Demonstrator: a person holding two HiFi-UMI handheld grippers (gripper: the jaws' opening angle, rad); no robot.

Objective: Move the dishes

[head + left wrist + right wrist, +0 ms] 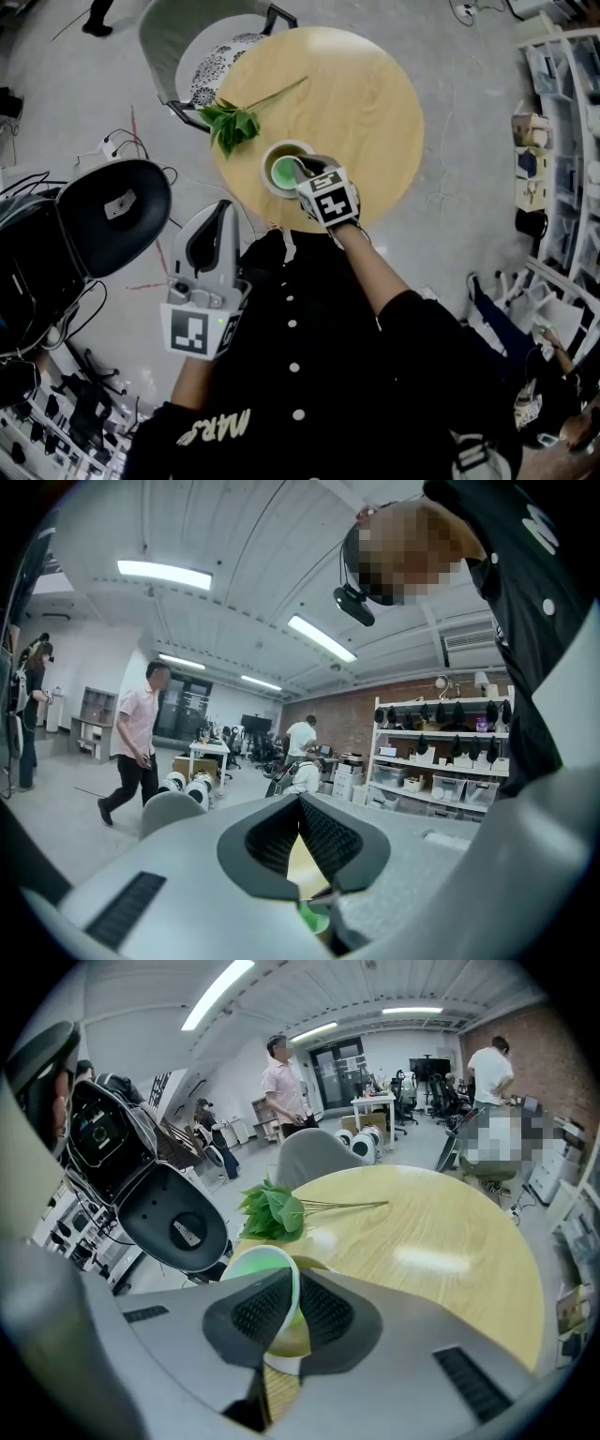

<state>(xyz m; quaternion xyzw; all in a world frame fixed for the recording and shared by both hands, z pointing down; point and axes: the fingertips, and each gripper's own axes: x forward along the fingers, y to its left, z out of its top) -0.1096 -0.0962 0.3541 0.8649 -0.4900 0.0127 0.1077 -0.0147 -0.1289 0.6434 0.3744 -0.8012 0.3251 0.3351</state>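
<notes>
A green cup (282, 171) stands on a pale saucer (268, 184) near the front edge of a round wooden table (361, 103). My right gripper (302, 172) is shut on the cup's rim. In the right gripper view the cup's wall (261, 1269) sits between the two pads, over the olive saucer (289, 1337). My left gripper (222, 214) hangs off the table by the person's torso, jaws together and holding nothing. The left gripper view shows only a thin slit between its pads (330, 841).
A leafy green sprig (232, 122) lies on the table's left part, beyond the cup. A grey chair (178, 42) stands behind the table, a black seat (112, 214) to the left. Shelves (562, 122) line the right side. People walk in the background.
</notes>
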